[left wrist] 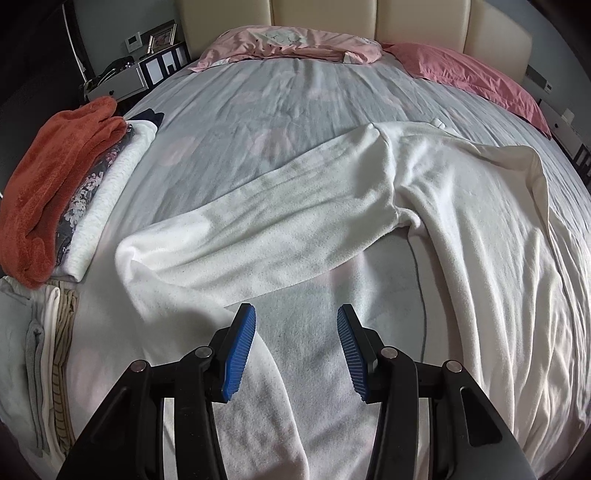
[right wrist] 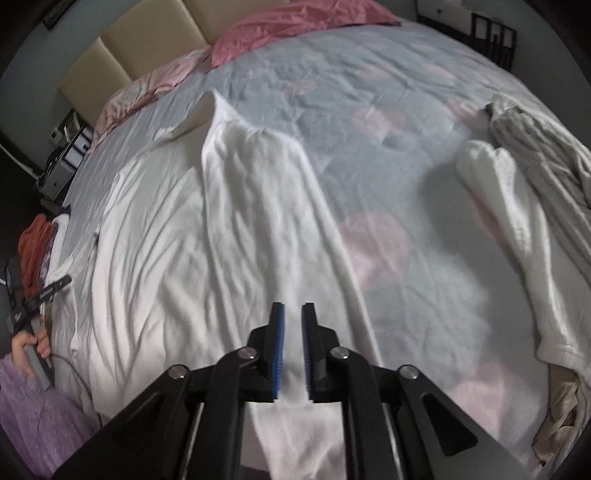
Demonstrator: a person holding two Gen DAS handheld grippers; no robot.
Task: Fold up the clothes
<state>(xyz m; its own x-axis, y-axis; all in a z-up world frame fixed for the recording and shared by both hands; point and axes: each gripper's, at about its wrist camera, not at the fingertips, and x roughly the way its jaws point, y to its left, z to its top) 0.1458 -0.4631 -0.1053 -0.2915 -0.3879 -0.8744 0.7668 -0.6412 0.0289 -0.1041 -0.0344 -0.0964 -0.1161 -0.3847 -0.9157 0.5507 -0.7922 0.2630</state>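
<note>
Closest in the left wrist view, the left claw (left wrist: 296, 350) stands with its blue pads well apart, nothing between them, hovering over the bed (left wrist: 295, 110); the tip of a long sleeve (left wrist: 255, 229) of the white fleece garment (left wrist: 461, 229) lies under its left finger and runs away down past the frame edge. In the right wrist view the right claw (right wrist: 292, 350) has its pads drawn nearly together with a narrow gap left, and the lower edge of the white fleece garment (right wrist: 207, 236) passes beneath them; whether the cloth is pinched there I cannot tell. The garment lies spread flat on the grey bedcover with pale pink spots, its body wrinkled, the sleeve stretching off to the left across the cover, and its collar (right wrist: 210, 107) standing up at the far end. At the left edge of the right view a hand (right wrist: 27, 349) in a lilac sleeve grips the handle of the other tool. To the left of the garment, by the bed's edge, sits a stack of folded clothes (left wrist: 62, 192): an orange fleece on top, a dark floral piece and a white one under it, with more folded items nearer the camera. To the right, well apart from the garment, lies a heap of unfolded clothes (right wrist: 517, 192), white and striped beige. Farthest off are pink pillows (left wrist: 295, 42) against a cream padded headboard (left wrist: 417, 22), and a bedside unit (left wrist: 147, 66) with picture frames
</note>
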